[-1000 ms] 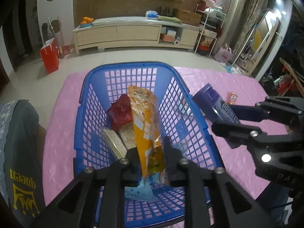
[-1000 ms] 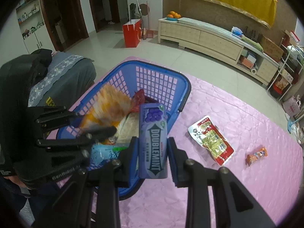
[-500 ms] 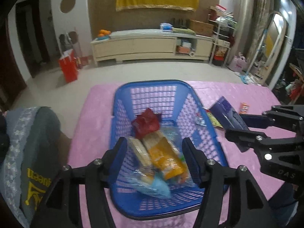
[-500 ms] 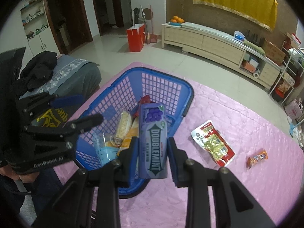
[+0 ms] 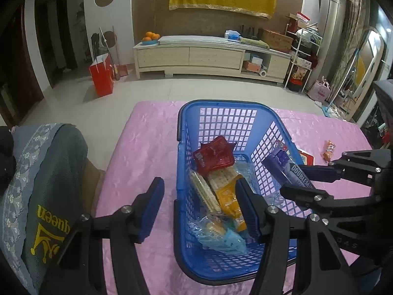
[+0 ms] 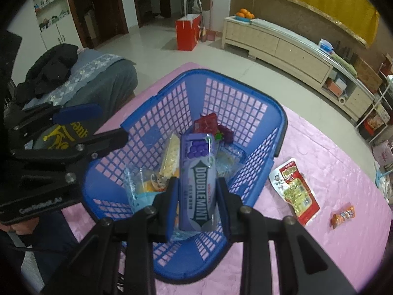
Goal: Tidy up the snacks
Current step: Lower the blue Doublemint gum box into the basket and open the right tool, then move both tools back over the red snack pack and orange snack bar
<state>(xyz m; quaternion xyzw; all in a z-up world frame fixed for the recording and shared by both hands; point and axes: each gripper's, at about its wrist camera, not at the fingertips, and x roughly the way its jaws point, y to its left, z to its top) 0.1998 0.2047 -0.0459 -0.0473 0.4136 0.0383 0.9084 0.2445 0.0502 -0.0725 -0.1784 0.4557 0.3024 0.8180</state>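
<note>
A blue plastic basket (image 5: 181, 147) (image 6: 248, 95) stands on the pink table and holds several snacks: a red packet (image 5: 213, 156), cracker packs (image 5: 203, 191), an orange packet (image 5: 229, 201). My left gripper (image 5: 200, 202) is open and empty above the basket's near left wall. My right gripper (image 6: 197, 196) is shut on a purple Doublemint gum pack (image 6: 198, 179) and holds it over the basket; the pack also shows in the left wrist view (image 5: 287, 167). A red-and-yellow snack pouch (image 6: 294, 191) and a small orange wrapped snack (image 6: 342, 215) lie on the table right of the basket.
A pink cloth (image 5: 147, 142) covers the table. A grey cushioned seat (image 5: 44, 184) with dark clothing (image 6: 52, 68) stands at the left. Beyond are tiled floor, a red bag (image 5: 102, 73) and a long low cabinet (image 5: 196, 56).
My left gripper let go of the orange packet, which now lies in the basket, and opened and drew back. My right gripper moved the gum pack over the basket.
</note>
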